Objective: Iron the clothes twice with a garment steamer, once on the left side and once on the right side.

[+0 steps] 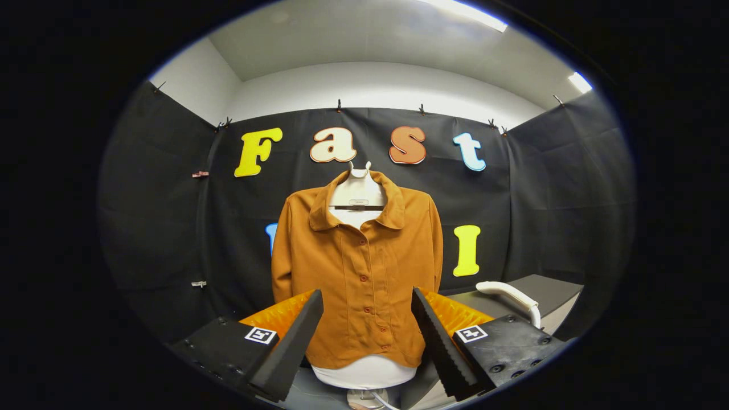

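Observation:
An orange-brown buttoned jacket (359, 267) hangs on a white mannequin torso (364, 373) straight ahead, beyond my fingers. My gripper (367, 299) is open, its two fingers spread wide with nothing between them; the jacket's lower front shows through the gap. A white garment steamer (510, 296) lies on a grey table (547, 290), to the right of the jacket and beyond the right finger, its curved handle up. It is apart from my fingers.
Black cloth walls enclose the booth behind and on both sides of the mannequin. The mannequin's stand base (364, 398) sits low between my fingers. The grey table stands to the right of the mannequin.

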The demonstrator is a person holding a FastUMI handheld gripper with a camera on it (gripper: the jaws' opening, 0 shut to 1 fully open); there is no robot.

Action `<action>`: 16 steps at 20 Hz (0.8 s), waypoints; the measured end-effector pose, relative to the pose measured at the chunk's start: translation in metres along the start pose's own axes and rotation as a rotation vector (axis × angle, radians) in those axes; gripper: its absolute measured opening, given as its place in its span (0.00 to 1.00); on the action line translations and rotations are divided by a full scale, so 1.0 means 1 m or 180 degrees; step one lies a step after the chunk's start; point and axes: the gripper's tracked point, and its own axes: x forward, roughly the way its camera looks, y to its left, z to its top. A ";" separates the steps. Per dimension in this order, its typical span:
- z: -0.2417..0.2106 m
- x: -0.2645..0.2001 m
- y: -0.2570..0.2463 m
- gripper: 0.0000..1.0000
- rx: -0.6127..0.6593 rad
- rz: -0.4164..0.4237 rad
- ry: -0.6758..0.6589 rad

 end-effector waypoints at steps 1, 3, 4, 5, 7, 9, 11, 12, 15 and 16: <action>0.000 0.002 0.003 0.98 0.0000 -0.0014 0.0007; -0.002 0.005 0.006 0.98 -0.0008 -0.0058 0.0020; -0.003 0.005 0.008 0.98 -0.0010 -0.0084 0.0024; -0.003 0.005 0.009 0.98 -0.0013 -0.0114 0.0029; -0.006 0.005 0.010 0.98 -0.0018 -0.0200 0.0044; -0.011 0.005 0.010 0.98 0.0002 -0.0290 0.0076; -0.015 0.005 0.008 0.98 -0.0001 -0.0368 0.0103; -0.017 0.006 0.006 0.98 -0.0014 -0.0408 0.0122; -0.016 0.013 -0.007 0.98 -0.0010 -0.0507 0.0130; -0.016 0.016 -0.013 0.98 -0.0007 -0.0521 0.0122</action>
